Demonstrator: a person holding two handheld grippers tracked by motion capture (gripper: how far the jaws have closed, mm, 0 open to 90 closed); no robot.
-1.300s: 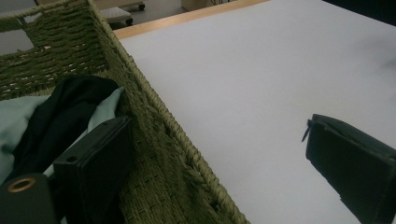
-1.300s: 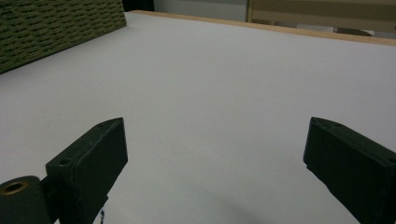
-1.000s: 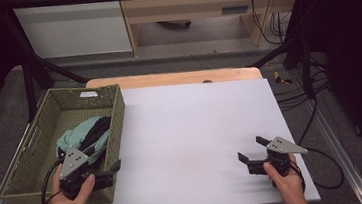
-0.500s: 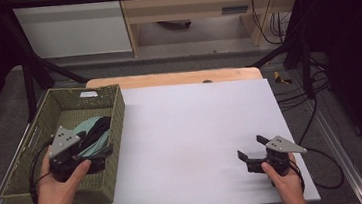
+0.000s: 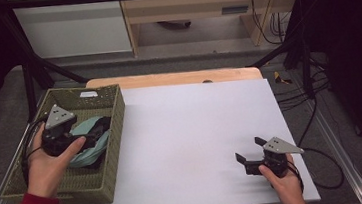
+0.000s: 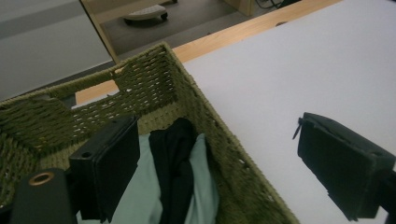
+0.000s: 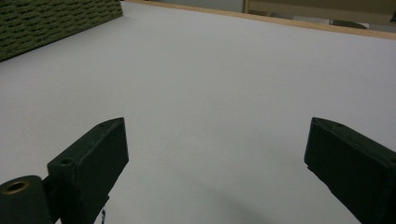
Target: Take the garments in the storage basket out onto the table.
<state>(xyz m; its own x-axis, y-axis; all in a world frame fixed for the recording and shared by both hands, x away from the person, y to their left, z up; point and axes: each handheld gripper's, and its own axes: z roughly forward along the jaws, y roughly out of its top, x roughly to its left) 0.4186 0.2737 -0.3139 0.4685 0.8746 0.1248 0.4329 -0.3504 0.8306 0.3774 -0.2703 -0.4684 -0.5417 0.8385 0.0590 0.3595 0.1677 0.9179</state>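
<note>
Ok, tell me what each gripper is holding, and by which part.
Nothing is held. The left gripper is open above the basket's clothes; the right gripper is open over the table.

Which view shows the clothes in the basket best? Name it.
The left gripper view: the mint and black clothes lie close up inside the basket. The high view shows them small, partly behind the left tongs. The right gripper view catches just a basket corner.

High view overhead, facing 12 o'clock over table point(image 5: 192, 131); tool views low, close, sharing table and basket point(image 5: 107, 134).
</note>
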